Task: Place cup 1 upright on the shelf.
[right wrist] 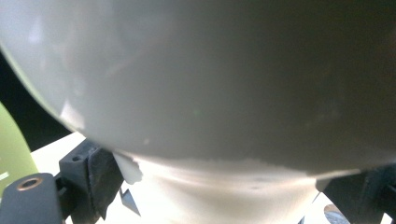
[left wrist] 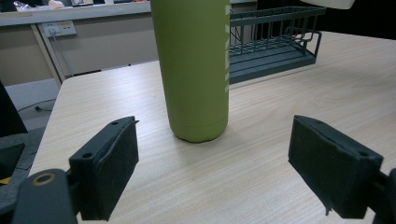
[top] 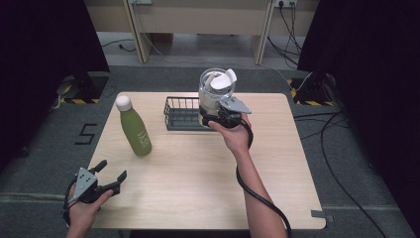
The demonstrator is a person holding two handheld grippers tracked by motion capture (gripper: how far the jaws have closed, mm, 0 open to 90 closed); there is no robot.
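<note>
Right tool is clamping onto the handle side of a clear jug with a white lid, holding it up in the air over the near right corner of the dark wire rack. In the right gripper view the jug's pale wall is sitting right up against the camera, with the dark pads pressing in on a white part low down. Left tool is hanging out at the near left corner of the desk, jaws standing wide apart with nothing between them. It's pointing toward the green bottle with the white cap, which is standing upright on the desk just left of the rack, well apart from the pads.
</note>
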